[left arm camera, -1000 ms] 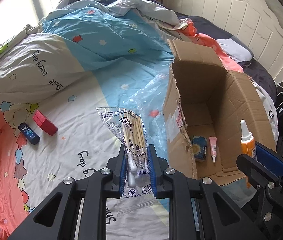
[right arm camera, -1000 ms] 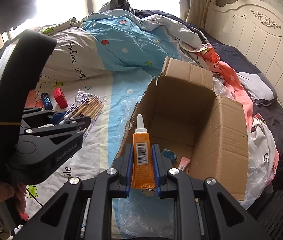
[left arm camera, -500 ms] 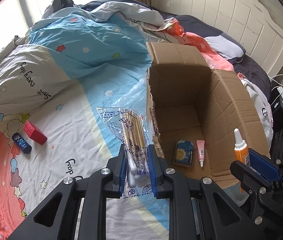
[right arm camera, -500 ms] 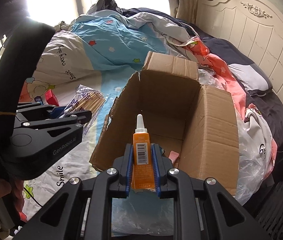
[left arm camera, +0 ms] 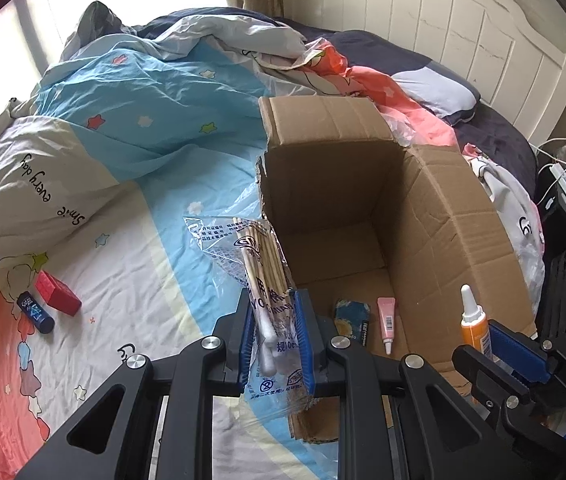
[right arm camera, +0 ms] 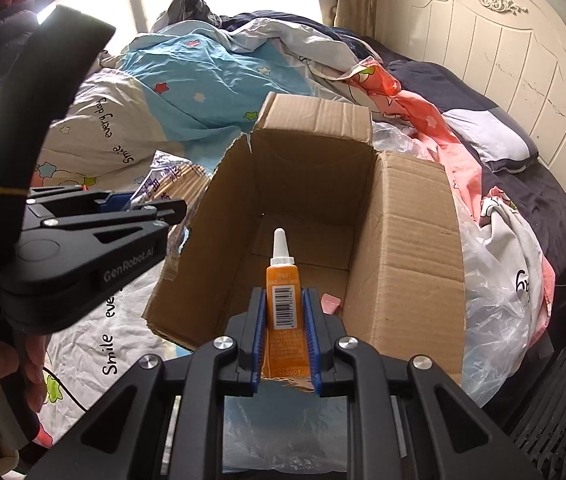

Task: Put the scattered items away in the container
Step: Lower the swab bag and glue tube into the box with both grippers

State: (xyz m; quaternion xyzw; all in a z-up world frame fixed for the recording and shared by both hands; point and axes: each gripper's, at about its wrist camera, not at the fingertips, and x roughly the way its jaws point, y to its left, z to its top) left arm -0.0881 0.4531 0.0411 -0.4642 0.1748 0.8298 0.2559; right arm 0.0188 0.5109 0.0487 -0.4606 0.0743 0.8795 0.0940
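Note:
An open cardboard box (left arm camera: 435, 216) stands on the bed; it also shows in the right wrist view (right arm camera: 407, 236). My left gripper (left arm camera: 275, 332) is shut on a clear bag of cotton swabs (left arm camera: 261, 268), held at the box's left wall. My right gripper (right arm camera: 285, 332) is shut on an orange glue bottle (right arm camera: 283, 300) with a white nozzle, held over the box's near edge. The bottle also shows in the left wrist view (left arm camera: 473, 326). Inside the box lie a small blue packet (left arm camera: 351, 314) and a pink tube (left arm camera: 386, 320).
A red block (left arm camera: 57, 294) and a dark blue tube (left arm camera: 35, 312) lie on the quilt at the left. A crumpled quilt (left arm camera: 155, 112) lies behind. Clear plastic bags (right arm camera: 495, 300) lie right of the box. A white headboard (right arm camera: 503, 52) stands at the back right.
Both grippers have moved forward and toward the box with their loads. The swab bag now reaches the box's left wall, and the glue bottle sits over the box's near edge.

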